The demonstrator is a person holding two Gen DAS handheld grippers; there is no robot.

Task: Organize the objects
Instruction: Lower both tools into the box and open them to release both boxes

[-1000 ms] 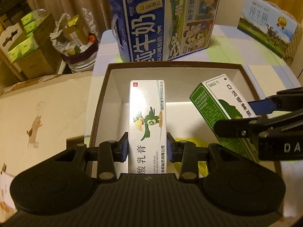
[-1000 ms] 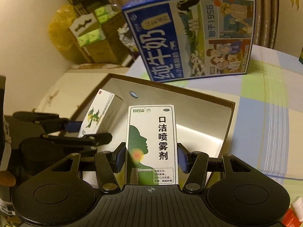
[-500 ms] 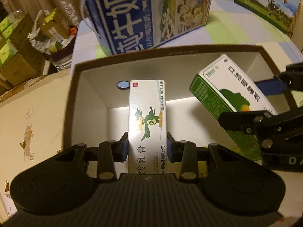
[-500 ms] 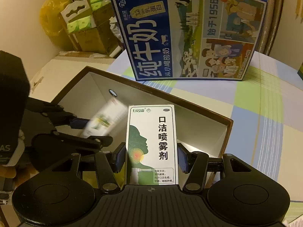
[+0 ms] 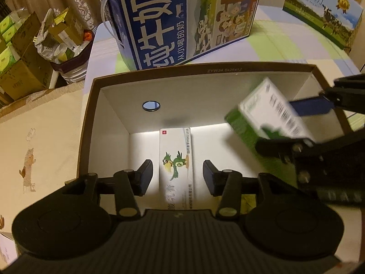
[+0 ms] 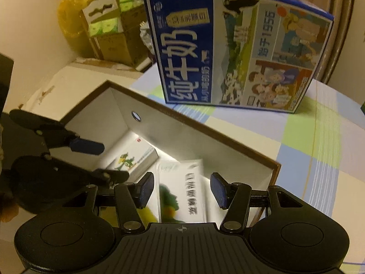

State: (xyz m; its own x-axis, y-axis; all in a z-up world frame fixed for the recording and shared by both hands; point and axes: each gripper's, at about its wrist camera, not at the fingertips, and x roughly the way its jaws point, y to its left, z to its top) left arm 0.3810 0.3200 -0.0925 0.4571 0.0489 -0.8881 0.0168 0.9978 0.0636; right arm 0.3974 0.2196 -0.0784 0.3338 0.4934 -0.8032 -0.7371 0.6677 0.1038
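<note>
A brown box [image 5: 228,66] with a white inside stands on the table. A white carton with a green bird [image 5: 176,159] lies flat on its floor. My left gripper [image 5: 178,178] hangs over it, jaws opening, with the pads clear of both its sides. The right wrist view shows the bird carton [image 6: 130,159] below the left gripper [image 6: 100,159]. A green-and-white spray carton [image 6: 182,194] is blurred between the pads of my right gripper [image 6: 182,189], with a gap on each side. From the left wrist, this carton [image 5: 262,114] tilts over the box's right half by the right gripper [image 5: 296,124].
A tall blue milk case [image 5: 182,18] stands just behind the brown box rim [image 6: 194,123]. A second milk case [image 5: 324,9] sits at the far right on the checked tablecloth [image 6: 319,148]. Cardboard boxes and a full bin [image 5: 68,45] are on the floor to the left.
The left jaws have parted and the bird carton has dropped from them onto the box floor. The right pads have come off the spray carton, which is sliding down, blurred.
</note>
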